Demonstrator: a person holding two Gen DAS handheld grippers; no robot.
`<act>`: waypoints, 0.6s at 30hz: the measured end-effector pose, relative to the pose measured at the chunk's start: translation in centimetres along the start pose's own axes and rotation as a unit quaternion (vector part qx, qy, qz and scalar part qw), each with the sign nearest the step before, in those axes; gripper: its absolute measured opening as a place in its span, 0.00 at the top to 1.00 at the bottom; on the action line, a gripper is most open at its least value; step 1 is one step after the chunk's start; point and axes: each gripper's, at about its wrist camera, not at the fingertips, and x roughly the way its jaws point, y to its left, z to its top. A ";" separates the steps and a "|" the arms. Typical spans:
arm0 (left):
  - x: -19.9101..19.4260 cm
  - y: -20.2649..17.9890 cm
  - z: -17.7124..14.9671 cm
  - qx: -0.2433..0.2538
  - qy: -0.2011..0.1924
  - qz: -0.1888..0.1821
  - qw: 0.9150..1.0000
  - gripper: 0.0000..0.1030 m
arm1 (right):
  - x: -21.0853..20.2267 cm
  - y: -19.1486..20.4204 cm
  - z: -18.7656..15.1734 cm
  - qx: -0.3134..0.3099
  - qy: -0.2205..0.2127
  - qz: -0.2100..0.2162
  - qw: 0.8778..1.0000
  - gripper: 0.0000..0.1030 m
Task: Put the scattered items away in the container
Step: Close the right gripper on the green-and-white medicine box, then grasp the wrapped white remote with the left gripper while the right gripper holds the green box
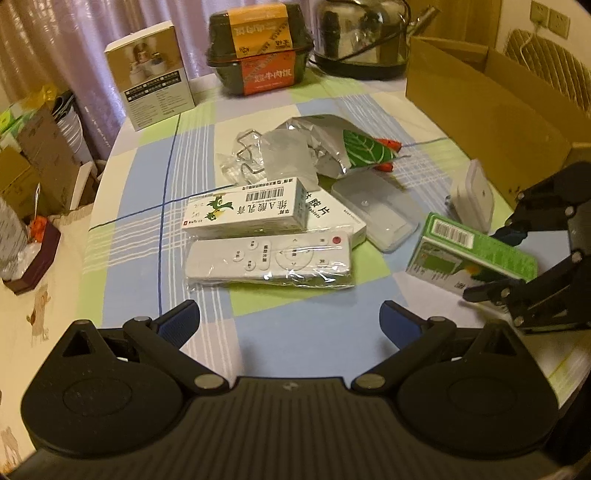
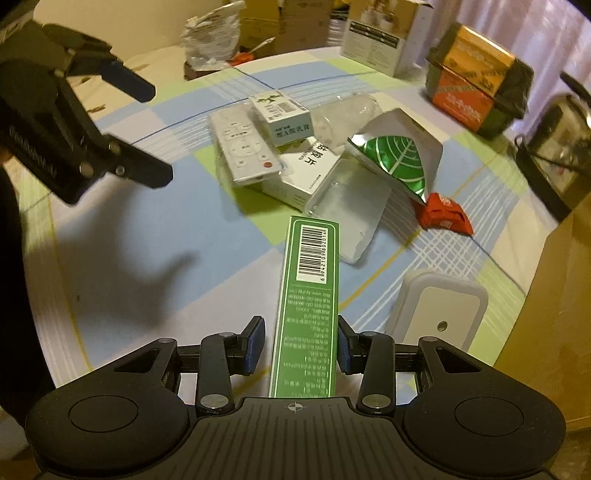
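My right gripper [image 2: 301, 345] is closed on the green box [image 2: 308, 295] at lower centre of its view. My left gripper [image 1: 290, 319] stands wide apart, empty, just below the bagged remote [image 1: 269, 262]. The cardboard container [image 1: 480, 107] sits upper right.

I see a round table [image 1: 122, 258] under a checked cloth; behind it hang mauve curtains [image 1: 55, 48], with wall sockets [image 1: 550, 16] far right.

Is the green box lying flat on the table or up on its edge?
On its edge: the green box stands on a long narrow side, barcode face up, between the right gripper fingers.
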 end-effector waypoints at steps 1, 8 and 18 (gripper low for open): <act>0.3 0.1 0.1 0.002 -0.001 -0.001 1.000 0.01 | 0.1 -0.1 0.1 0.008 0.002 0.003 1.000 0.57; 2.4 1.2 1.3 0.101 -0.015 -0.019 0.995 0.01 | -0.7 -0.8 -0.2 0.059 -0.001 0.006 0.998 0.68; 7.0 2.3 3.2 0.264 0.006 -0.114 0.958 0.01 | -1.5 -0.6 -1.2 0.089 -0.009 0.004 0.996 0.68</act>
